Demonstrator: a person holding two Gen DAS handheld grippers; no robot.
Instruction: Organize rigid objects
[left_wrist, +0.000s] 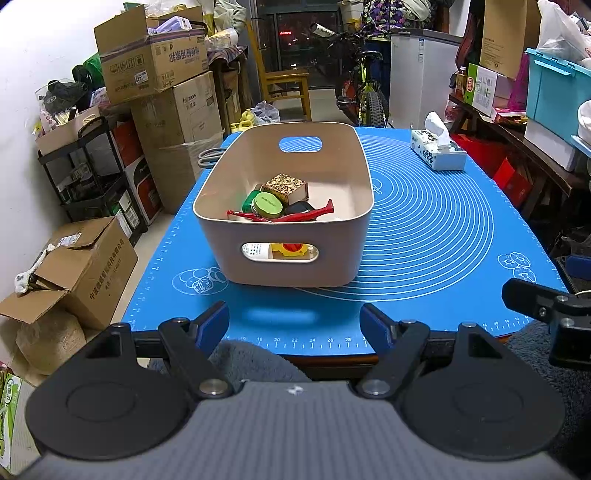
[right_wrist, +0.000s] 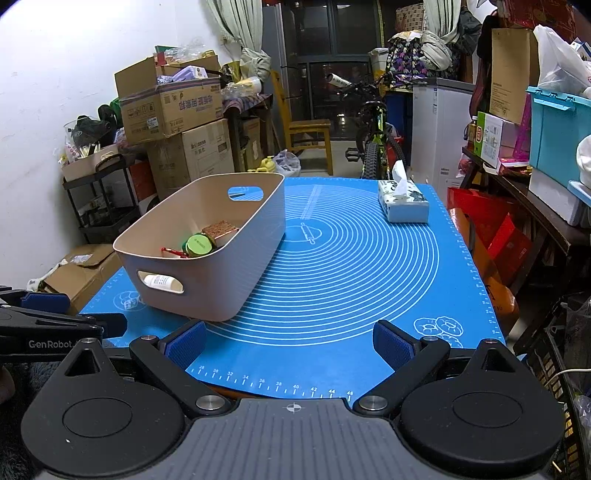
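Cluttered boxes ring the desk (left_wrist: 424, 236), where the bin (left_wrist: 284, 206) lies lengthwise straight ahead of the left claw (left_wrist: 293, 325) — nearer than the right claw (right_wrist: 291, 345) — both wide open, empty.

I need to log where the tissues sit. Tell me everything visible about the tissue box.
The tissue box is a soft rectangular pack, white with dark leafy print. One white tissue sticks up from its top slot. It lies flat near the far right corner of the blue mat, apart from the basket. Nothing else touches it.
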